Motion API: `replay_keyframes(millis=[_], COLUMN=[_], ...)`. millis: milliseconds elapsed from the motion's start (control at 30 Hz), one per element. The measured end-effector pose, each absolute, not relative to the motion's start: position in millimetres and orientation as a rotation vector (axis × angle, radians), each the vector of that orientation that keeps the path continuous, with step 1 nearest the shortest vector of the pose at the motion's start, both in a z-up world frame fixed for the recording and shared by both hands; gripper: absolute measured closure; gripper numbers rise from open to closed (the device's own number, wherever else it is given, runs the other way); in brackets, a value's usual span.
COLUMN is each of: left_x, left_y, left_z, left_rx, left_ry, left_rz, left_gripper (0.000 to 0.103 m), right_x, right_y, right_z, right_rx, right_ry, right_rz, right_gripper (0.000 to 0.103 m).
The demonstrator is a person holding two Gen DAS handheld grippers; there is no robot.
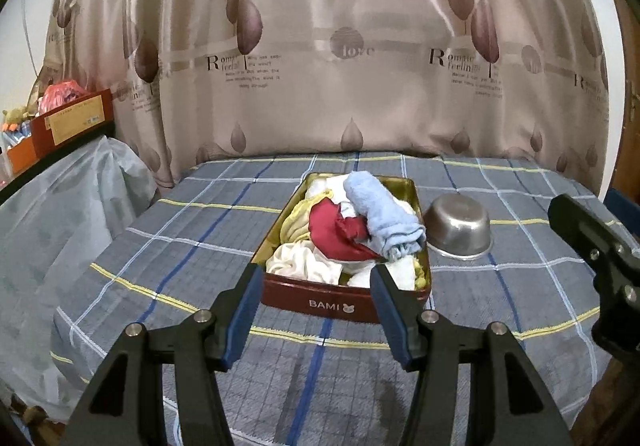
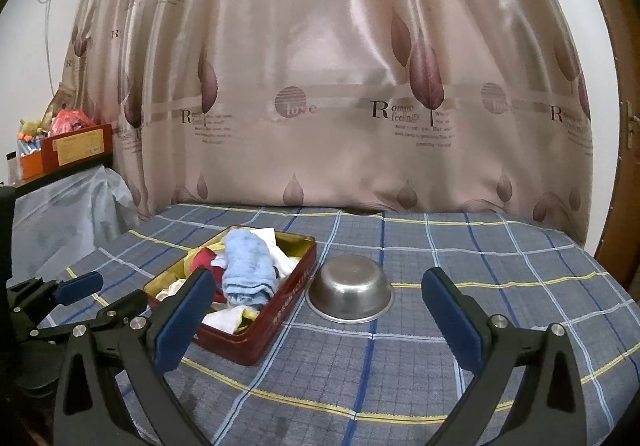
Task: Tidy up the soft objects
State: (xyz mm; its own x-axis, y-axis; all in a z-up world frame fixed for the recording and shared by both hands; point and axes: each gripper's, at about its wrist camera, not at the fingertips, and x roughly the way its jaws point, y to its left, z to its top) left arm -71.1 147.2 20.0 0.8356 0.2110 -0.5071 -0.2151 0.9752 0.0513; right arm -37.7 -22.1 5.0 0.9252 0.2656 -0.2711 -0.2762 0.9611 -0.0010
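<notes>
A red tin box point(image 1: 320, 300) marked BAMI stands on the checked cloth, filled with soft cloths: a rolled light blue towel point(image 1: 380, 215) on top, a red cloth point(image 1: 340, 232), yellow cloth point(image 1: 296, 219) and white cloths point(image 1: 304, 262). My left gripper point(image 1: 316, 312) is open and empty, just in front of the box's near wall. In the right wrist view the box point(image 2: 256, 342) sits left of centre with the blue towel point(image 2: 248, 266) on top. My right gripper point(image 2: 316, 316) is open and empty, short of the box and bowl.
An upside-down steel bowl point(image 1: 460, 226) sits right of the box, also in the right wrist view point(image 2: 350, 292). A satin curtain point(image 1: 320, 45) hangs behind the table. A shelf with boxes point(image 1: 68, 121) stands at the far left. The table's edge runs right point(image 2: 608, 274).
</notes>
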Motion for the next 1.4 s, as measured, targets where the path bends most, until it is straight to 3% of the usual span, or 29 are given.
replay_keyframes(millis=[1400], left_x=[-62], left_y=[155], left_z=[10], left_rx=[-0.061], left_ry=[0.645], left_rz=[0.186], left_gripper=[0.046], right_x=[-42], right_y=[-18], right_z=[-5], right_rx=[-0.062], right_ry=[0.295], right_rz=[0.323], right_gripper=[0.001])
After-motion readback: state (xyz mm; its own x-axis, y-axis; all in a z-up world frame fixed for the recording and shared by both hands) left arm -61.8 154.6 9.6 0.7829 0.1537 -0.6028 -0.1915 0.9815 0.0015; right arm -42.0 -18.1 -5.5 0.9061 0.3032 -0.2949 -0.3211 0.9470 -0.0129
